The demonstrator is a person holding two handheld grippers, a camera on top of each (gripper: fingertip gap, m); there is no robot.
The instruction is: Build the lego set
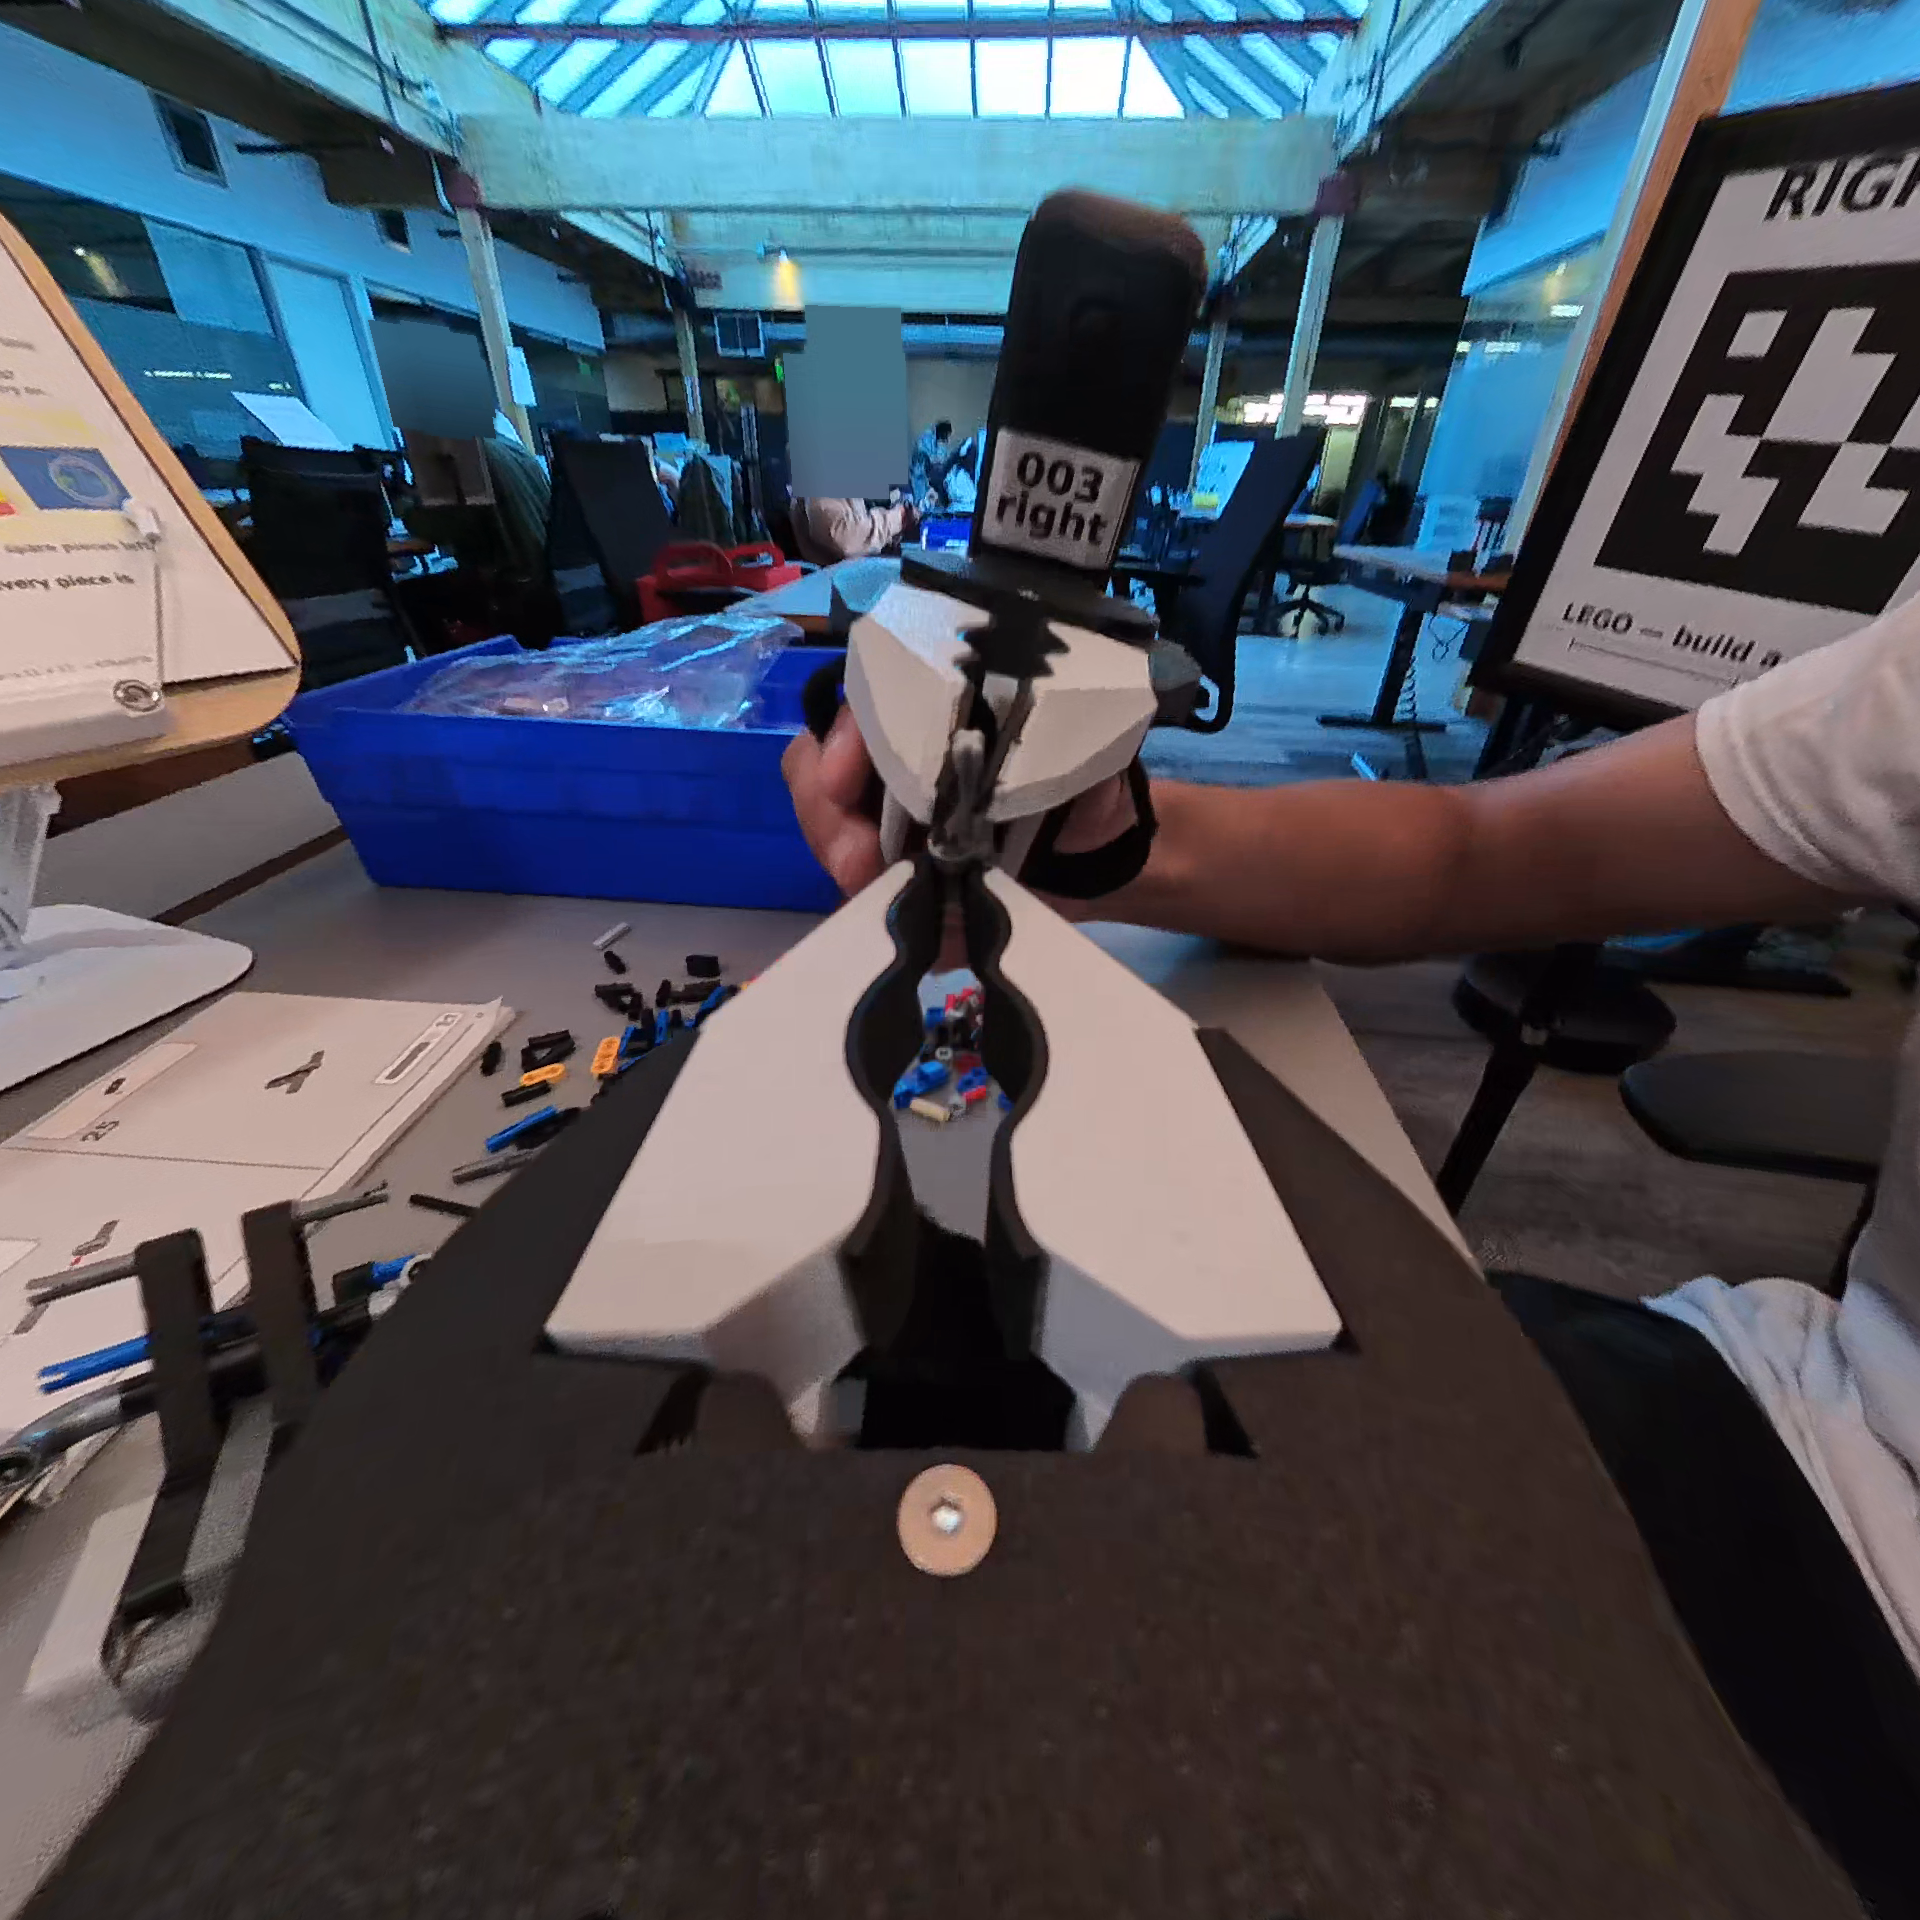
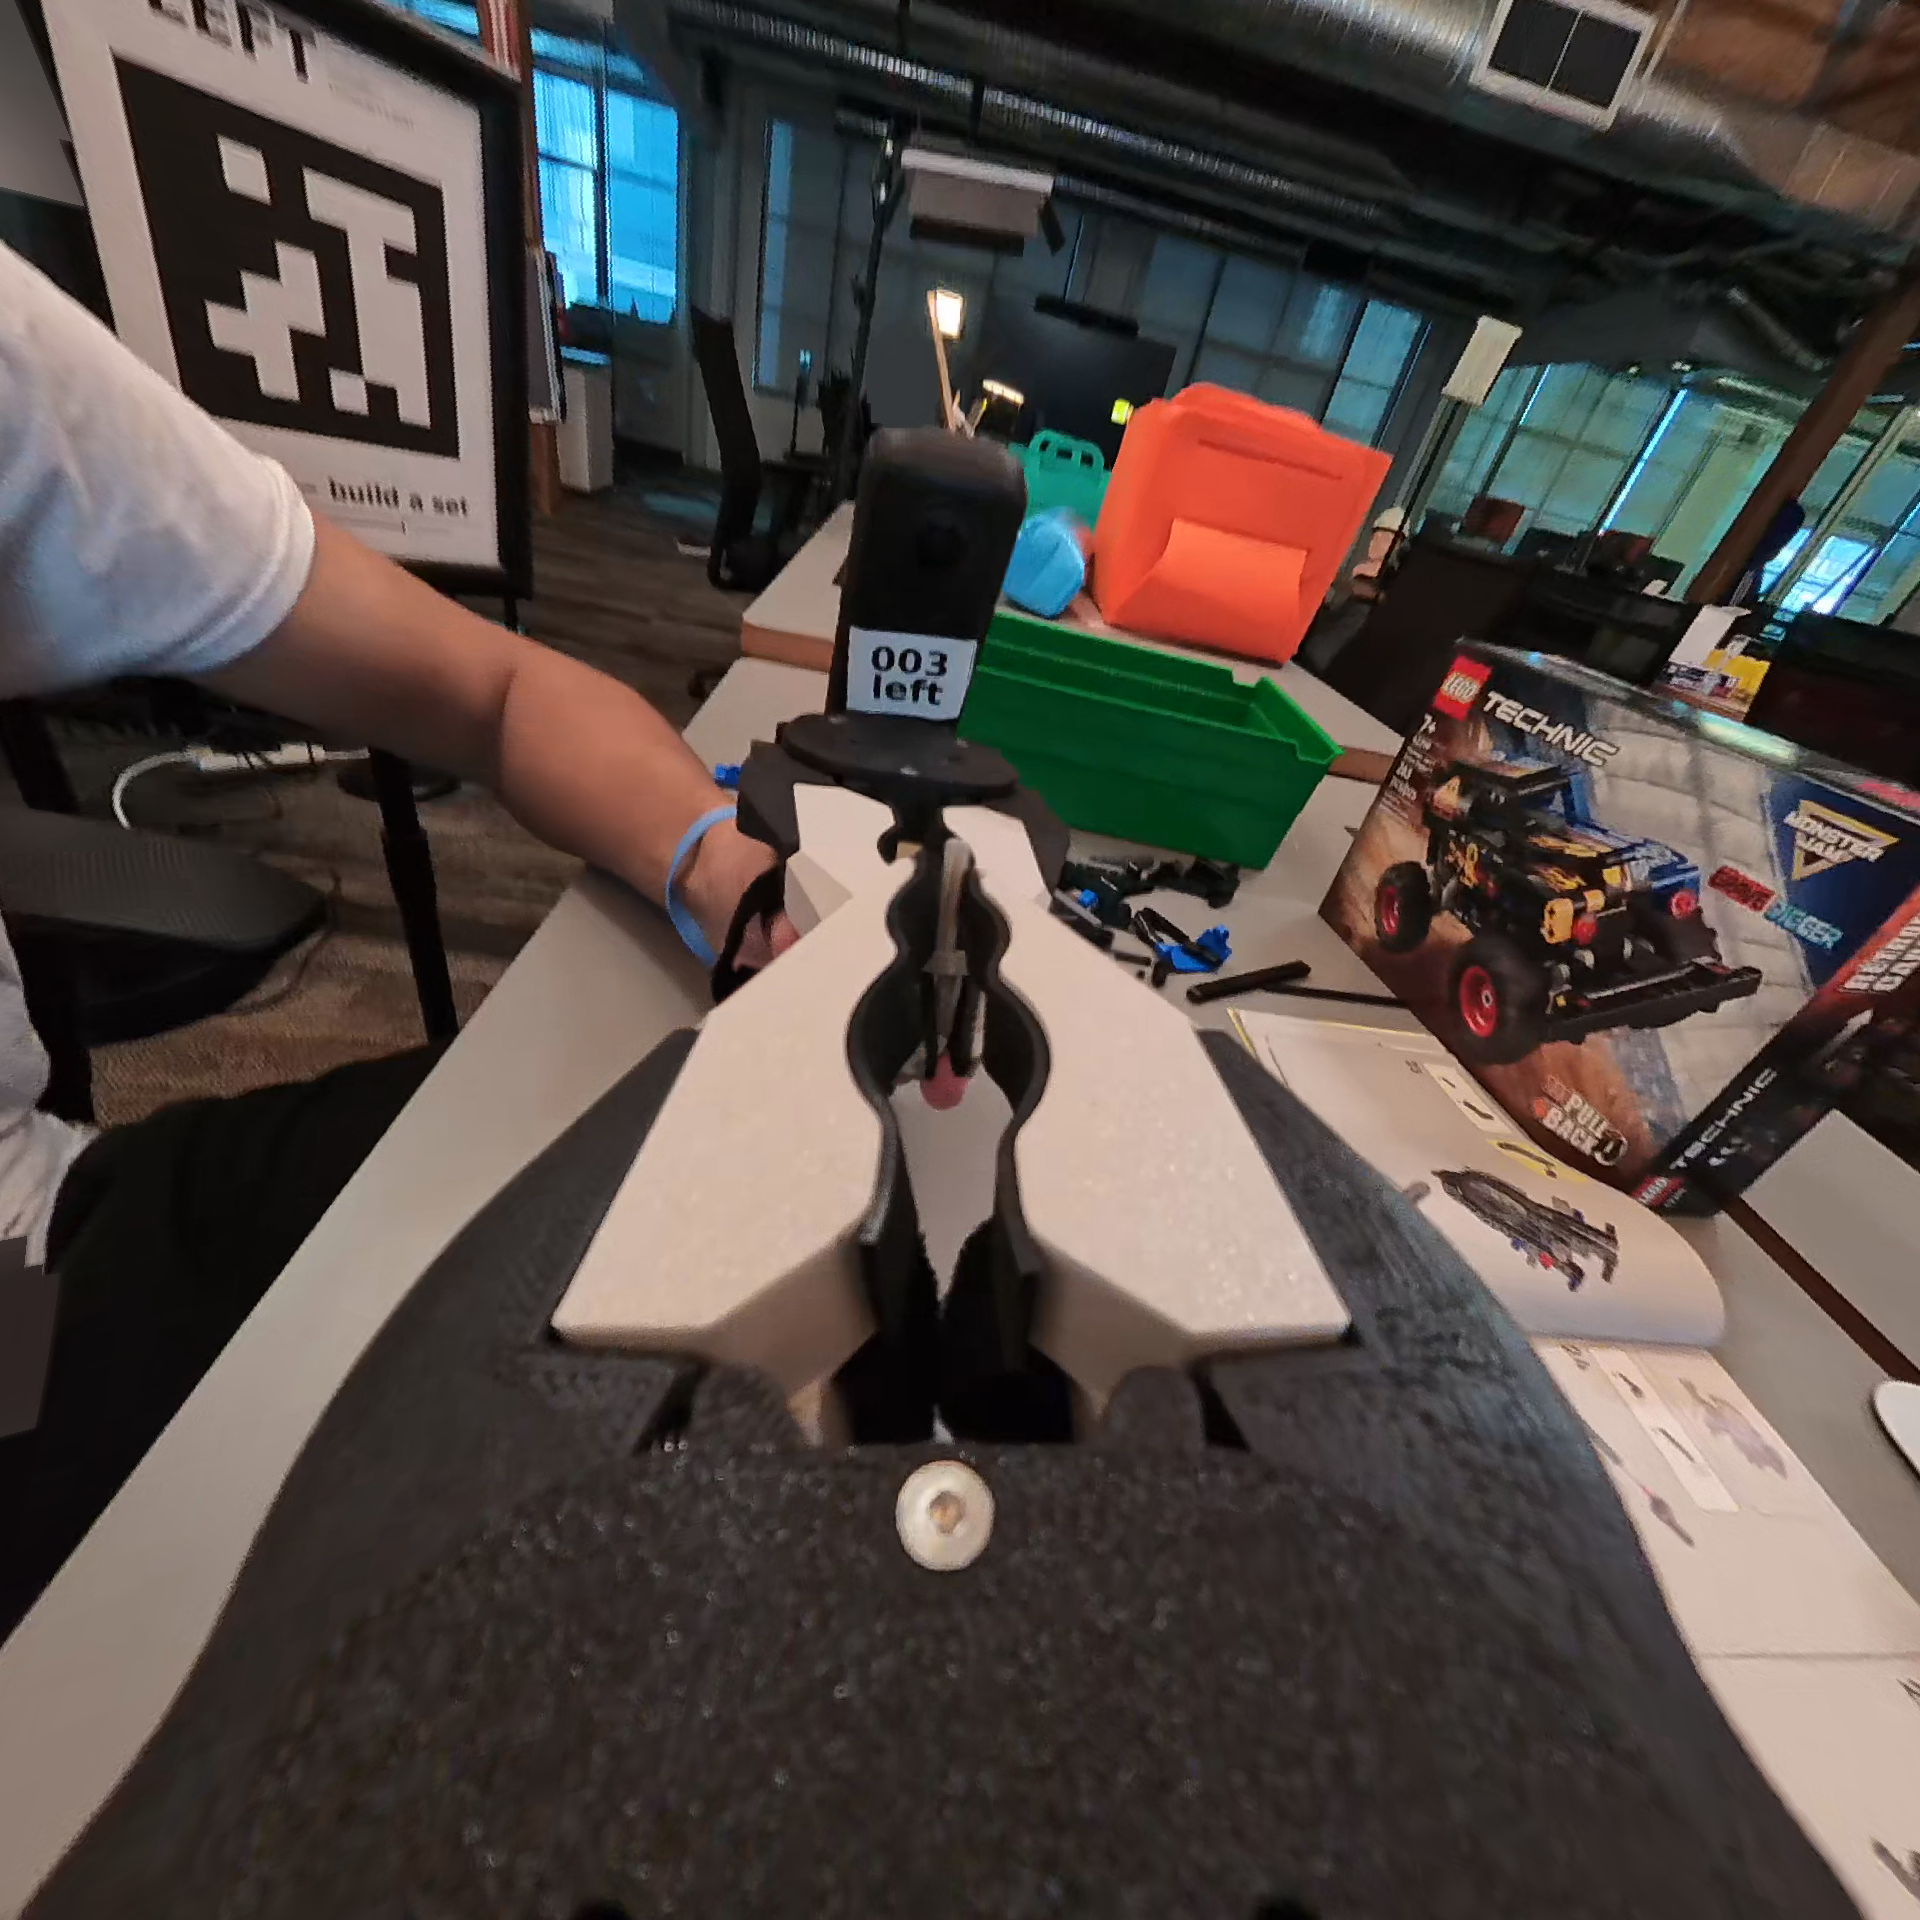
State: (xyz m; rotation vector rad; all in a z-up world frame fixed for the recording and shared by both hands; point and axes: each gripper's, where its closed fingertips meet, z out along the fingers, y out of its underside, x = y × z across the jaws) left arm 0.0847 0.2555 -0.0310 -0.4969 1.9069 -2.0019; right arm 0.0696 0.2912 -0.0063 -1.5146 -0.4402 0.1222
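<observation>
I hold my two grippers tip to tip above the table (image 1: pixel 343 925). The left gripper (image 1: pixel 951 883) has its fingers (image 1: pixel 790 1091) closed narrow at the tips, and I cannot tell what piece they pinch. The right gripper (image 2: pixel 945 883) also has its fingers (image 2: pixel 1122 1122) narrow, gripping a thin grey axle (image 2: pixel 948 935) that runs along the gap to a small red piece (image 2: pixel 943 1088). Loose lego pieces (image 1: pixel 613 1049) lie scattered mid-table, beside an open manual (image 1: pixel 260 1091) near the table's left edge. A blue bin (image 1: pixel 582 779) with a plastic bag sits at the far edge. From the right view, a green bin (image 2: pixel 1132 738) and the set's box (image 2: pixel 1621 914) stand on the table.
</observation>
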